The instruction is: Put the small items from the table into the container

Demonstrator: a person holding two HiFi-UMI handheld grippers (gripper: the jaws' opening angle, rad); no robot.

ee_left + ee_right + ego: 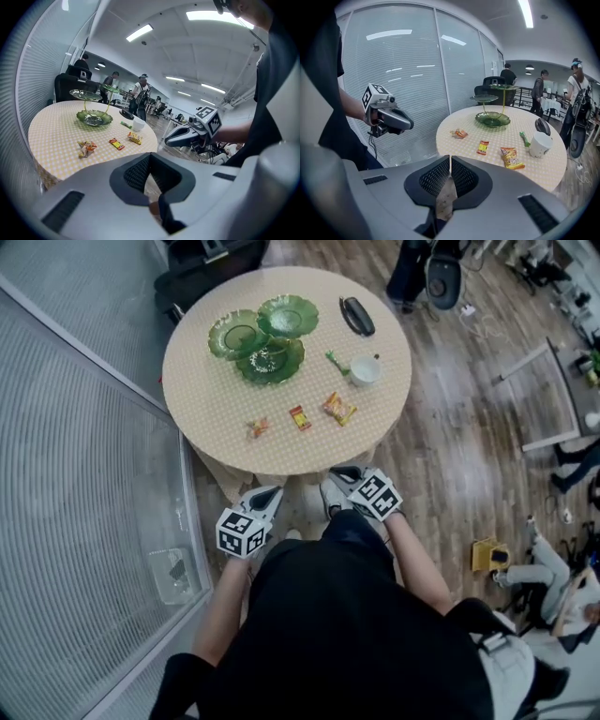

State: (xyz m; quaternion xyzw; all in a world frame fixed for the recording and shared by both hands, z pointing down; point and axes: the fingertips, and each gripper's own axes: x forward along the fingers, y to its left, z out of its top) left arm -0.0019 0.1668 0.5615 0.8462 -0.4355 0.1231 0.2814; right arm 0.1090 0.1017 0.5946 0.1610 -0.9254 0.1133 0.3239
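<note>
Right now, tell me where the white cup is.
Head view: the white cup stands right of centre on the round table, a green item just left of it, the orange snack packet nearer the person.

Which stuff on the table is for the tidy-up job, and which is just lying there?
For the job: left snack packet, middle snack packet, right snack packet, green wrapper, green dish stand (probably the container).
Just lying about: black oval thing, white cup (unless it's the container).

On the table (pixel 202 399), three packets (pixel 300 417) are laid near 6 o'clock; a tiered dish (pixel 262 338) is set at 11, a cup (pixel 365 370) at 3.
</note>
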